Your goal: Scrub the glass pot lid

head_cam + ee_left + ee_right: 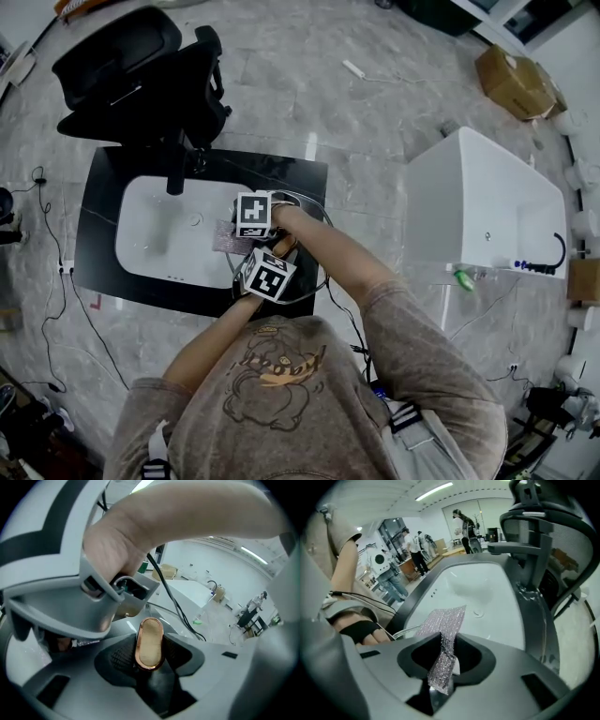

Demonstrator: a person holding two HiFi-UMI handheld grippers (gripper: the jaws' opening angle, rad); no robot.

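Left gripper [150,662]: jaws pressed onto the oval, copper-rimmed knob [149,639] of the round glass pot lid [405,631], one black pad on each side of it. The knob's pale flat face points towards the left gripper camera.

Right gripper [443,663]: jaws closed on a silvery, glittering mesh scrubbing cloth [443,620]. A short tail hangs below the pads, and a wider flap stands out past the jaw tips.

Position, head view: my forearms cross, so the right gripper lies farther from me and the left one nearer. Both are at the right end of the white oval sink [150,234] set into the black worktop [103,216]. The lid's rim curves round both grippers, between the sink's right end and the worktop's right edge. I cannot tell whether the rim rests on the worktop or is held clear of it.

The cloth flap lies just beside the lid's rim, over the right part of the basin. Contact between cloth and glass cannot be confirmed from any view.

Surroundings:
- A black tap [176,164] stands at the far edge of the worktop
- A black office chair [131,66] is behind the tap
- A white box-shaped cabinet [478,206] stands apart, off the worktop's right edge
- A brown cardboard box [511,80] sits on the floor beyond the cabinet
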